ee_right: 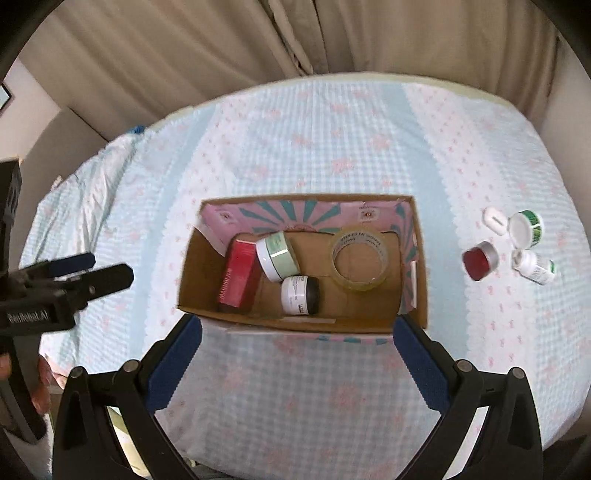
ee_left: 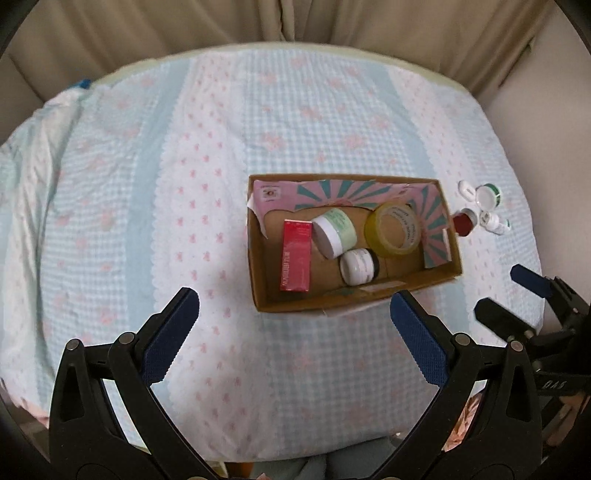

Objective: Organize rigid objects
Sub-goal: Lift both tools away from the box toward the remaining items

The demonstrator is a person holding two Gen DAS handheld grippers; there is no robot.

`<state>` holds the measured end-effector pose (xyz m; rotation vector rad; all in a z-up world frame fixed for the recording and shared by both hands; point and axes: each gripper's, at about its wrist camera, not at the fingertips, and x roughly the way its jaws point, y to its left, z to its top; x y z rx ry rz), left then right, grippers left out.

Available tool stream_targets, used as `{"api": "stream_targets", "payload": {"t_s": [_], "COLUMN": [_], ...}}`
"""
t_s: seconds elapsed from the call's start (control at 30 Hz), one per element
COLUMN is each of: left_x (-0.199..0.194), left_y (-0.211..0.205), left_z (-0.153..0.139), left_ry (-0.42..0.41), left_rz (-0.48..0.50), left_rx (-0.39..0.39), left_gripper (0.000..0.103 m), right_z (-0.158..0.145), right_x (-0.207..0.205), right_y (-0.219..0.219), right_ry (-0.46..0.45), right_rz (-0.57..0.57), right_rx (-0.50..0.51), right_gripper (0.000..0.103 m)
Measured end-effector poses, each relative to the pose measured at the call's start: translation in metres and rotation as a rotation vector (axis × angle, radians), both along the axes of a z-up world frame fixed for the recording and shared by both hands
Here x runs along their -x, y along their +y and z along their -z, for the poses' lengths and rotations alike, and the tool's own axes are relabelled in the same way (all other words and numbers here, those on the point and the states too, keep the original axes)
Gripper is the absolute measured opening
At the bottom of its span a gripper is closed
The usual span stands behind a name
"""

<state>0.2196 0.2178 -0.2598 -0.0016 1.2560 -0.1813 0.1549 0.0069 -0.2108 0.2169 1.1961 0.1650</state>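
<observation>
An open cardboard box (ee_left: 369, 293) (ee_right: 295, 323) lies on the bed. It holds a red carton (ee_left: 295, 254) (ee_right: 240, 275), a pale green jar (ee_left: 334, 230) (ee_right: 277, 254), a white jar with a black lid (ee_left: 358, 266) (ee_right: 299, 290) and a roll of clear tape (ee_left: 393, 229) (ee_right: 360, 256). To the right of the box lie a red-lidded jar (ee_left: 463, 221) (ee_right: 478, 260), a white case (ee_right: 495, 220), a green open-lidded tub (ee_left: 489, 195) (ee_right: 526, 229) and a small white bottle (ee_left: 495, 221) (ee_right: 535, 267). My left gripper (ee_left: 293, 314) is open and empty, short of the box. My right gripper (ee_right: 297, 341) is open and empty at the box's near wall.
A blue and white checked sheet (ee_left: 221, 147) (ee_right: 332, 129) with pink bows covers the bed. Beige curtains (ee_left: 280, 22) (ee_right: 295, 37) hang behind it. The other gripper shows at the right edge of the left wrist view (ee_left: 517, 291) and at the left edge of the right wrist view (ee_right: 92, 273).
</observation>
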Motion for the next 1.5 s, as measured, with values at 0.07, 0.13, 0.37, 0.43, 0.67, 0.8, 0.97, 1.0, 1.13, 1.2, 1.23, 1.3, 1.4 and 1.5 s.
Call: {"api": "stream_targets", "payload": {"t_s": [0.07,0.13,0.37,0.43,0.67,0.8,0.97,1.0,1.13,1.2,1.23,1.3,1.4,1.5], "left_x": [0.008,0.019,0.04,0.044,0.051,0.054,0.054,0.051,0.041,0.035,0.031,0.024,0.01,-0.006], "left_y": [-0.002,-0.008,-0.045,-0.062,-0.14,-0.201,-0.274,-0.284,-0.322,-0.337,-0.342,-0.353,-0.363,-0.376], "left_z": [-0.013,-0.03,-0.069,-0.078,-0.092,-0.085,-0.071,-0.067,-0.047,-0.033,-0.026,-0.01,0.017,0.046], "left_ry": [-0.027,-0.064,-0.158,-0.182,-0.216,-0.205,-0.165,-0.153,-0.1,-0.075,-0.061,-0.029,0.017,0.05], "left_rz": [0.007,0.02,0.069,0.087,0.107,0.052,0.0,-0.012,-0.092,-0.118,-0.128,-0.148,-0.179,-0.197], "left_rx": [0.007,0.007,0.001,0.012,0.045,0.057,0.079,0.088,0.152,0.155,0.154,0.152,0.169,0.145], "left_gripper": [0.103,0.103,0.103,0.103,0.103,0.103,0.103,0.103,0.103,0.103,0.103,0.103,0.103,0.103], "right_z": [-0.017,-0.035,-0.088,-0.1,-0.111,-0.103,-0.09,-0.087,-0.065,-0.05,-0.042,-0.027,-0.002,0.023], "right_x": [0.009,0.018,0.045,0.051,0.066,0.066,0.056,0.054,0.038,0.029,0.023,0.015,0.001,-0.012], "right_y": [-0.004,-0.011,-0.054,-0.072,-0.163,-0.219,-0.285,-0.292,-0.331,-0.344,-0.351,-0.36,-0.372,-0.38], "right_ry": [-0.018,-0.042,-0.106,-0.132,-0.172,-0.184,-0.202,-0.2,-0.184,-0.172,-0.166,-0.157,-0.141,-0.121], "right_rz": [0.012,0.034,0.128,0.155,0.211,0.159,0.039,0.021,-0.077,-0.114,-0.135,-0.162,-0.206,-0.262], "right_rx": [0.0,0.01,0.061,0.09,0.121,0.122,0.124,0.126,0.122,0.123,0.122,0.118,0.119,0.129], "right_gripper": [0.103,0.103,0.103,0.103,0.103,0.103,0.103,0.103,0.103,0.103,0.103,0.103,0.103,0.103]}}
